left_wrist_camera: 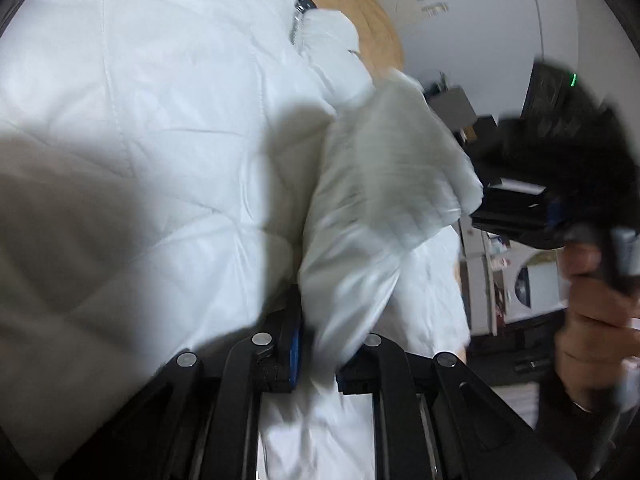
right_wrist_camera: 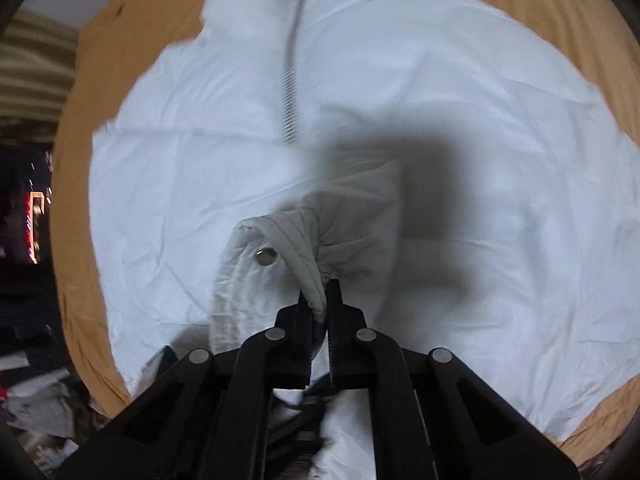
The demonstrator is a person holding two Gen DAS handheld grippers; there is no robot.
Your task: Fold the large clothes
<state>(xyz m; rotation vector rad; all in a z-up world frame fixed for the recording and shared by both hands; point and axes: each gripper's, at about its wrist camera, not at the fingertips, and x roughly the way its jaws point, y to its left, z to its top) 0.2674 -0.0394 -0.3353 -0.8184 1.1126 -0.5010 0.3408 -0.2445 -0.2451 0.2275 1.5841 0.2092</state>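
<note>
A white quilted jacket (right_wrist_camera: 440,128) lies front up on a tan surface (right_wrist_camera: 100,60), its zipper (right_wrist_camera: 290,92) running up to the collar. My right gripper (right_wrist_camera: 320,300) is shut on the sleeve cuff (right_wrist_camera: 272,248), which carries a metal snap, and holds it above the jacket body. My left gripper (left_wrist_camera: 316,344) is shut on the same sleeve (left_wrist_camera: 380,184) lower down. In the left wrist view the right gripper (left_wrist_camera: 516,208) shows at the right, pinching the sleeve end, with the jacket body (left_wrist_camera: 140,120) to the left.
The tan surface (left_wrist_camera: 360,4) reaches past the jacket at the collar end. A pile of clothes (right_wrist_camera: 36,392) lies at the lower left beyond the surface edge. A white wall (left_wrist_camera: 480,20) and room furniture stand behind.
</note>
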